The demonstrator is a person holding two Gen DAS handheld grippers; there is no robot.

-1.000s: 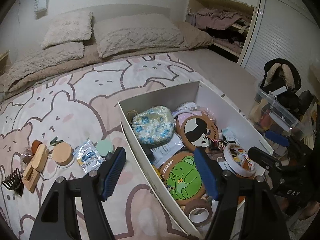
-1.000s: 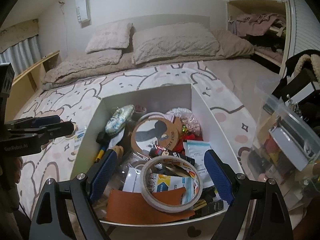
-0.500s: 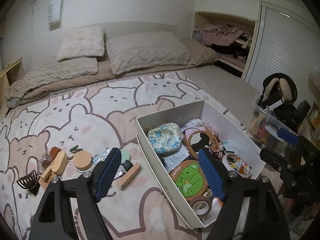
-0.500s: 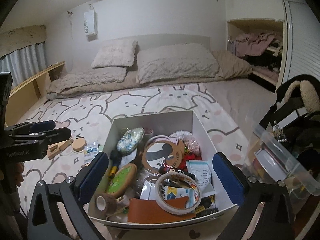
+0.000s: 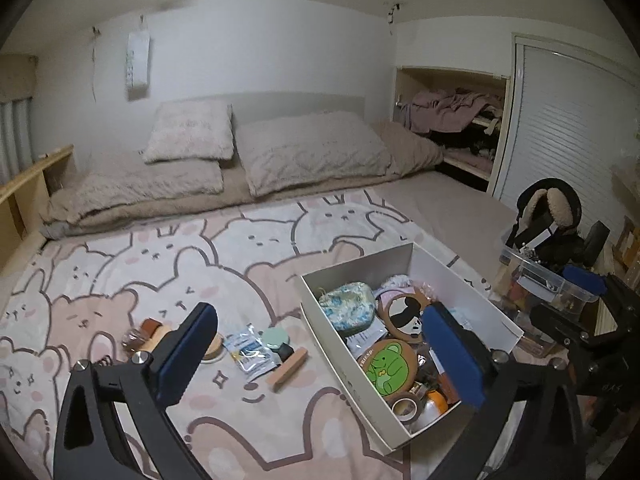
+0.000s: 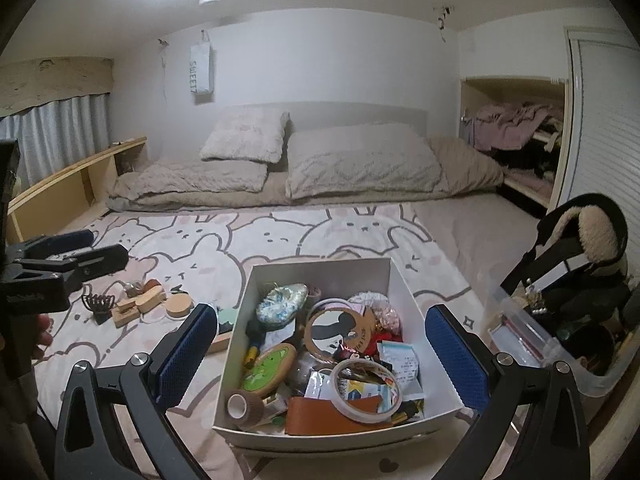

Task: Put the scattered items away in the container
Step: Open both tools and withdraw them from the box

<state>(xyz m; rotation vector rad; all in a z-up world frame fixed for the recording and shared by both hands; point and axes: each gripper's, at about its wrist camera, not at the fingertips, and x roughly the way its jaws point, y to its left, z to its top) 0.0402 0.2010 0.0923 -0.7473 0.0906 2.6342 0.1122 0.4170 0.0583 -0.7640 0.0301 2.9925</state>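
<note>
With both our tongs, left gripper (image 5: pixel 320 354) and right gripper (image 6: pixel 320 354), just opened wide and empty, the scattered items (image 5: pixel 256 350) lie left of the white box (image 5: pixel 340 344), seemingly nearer our left.

Home bedroom: bed (image 6: pixel 360 240) had a cartoon-animal blanket (image 5: pixel 200 264), pillows (image 6: pixel 360 164) at the headboard, curtains (image 6: pixel 60 136), clothes piled in a closet nook (image 6: pixel 516 128).
</note>
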